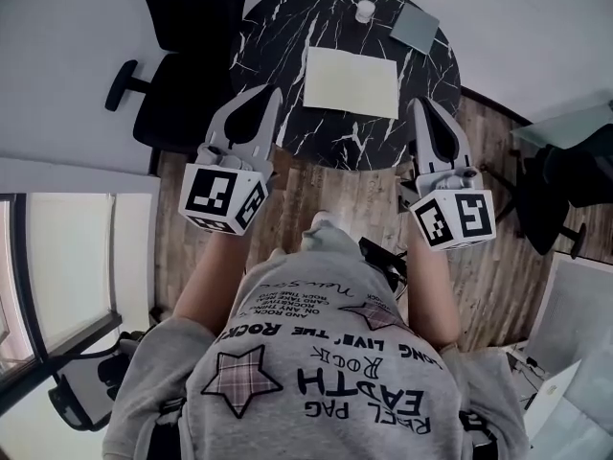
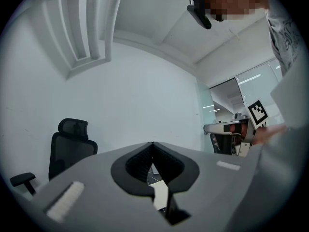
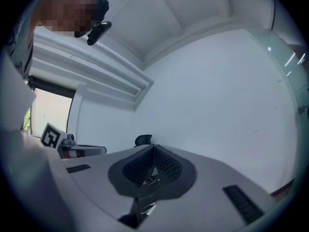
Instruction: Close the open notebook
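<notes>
The left claw (image 1: 257, 102) is shut tight and holds nothing. The right claw (image 1: 427, 111) is shut and empty too. One is on each side of the notebook (image 1: 351, 81), not touching it. The notebook lies open and flat on the black counter (image 1: 278, 36). A grey pad (image 1: 415, 27) and a small white thing (image 1: 365, 10) sit past the notebook.

Left tongs (image 1: 269, 94) closed, right tongs (image 1: 422, 103) closed, both pointing level, side by side
</notes>
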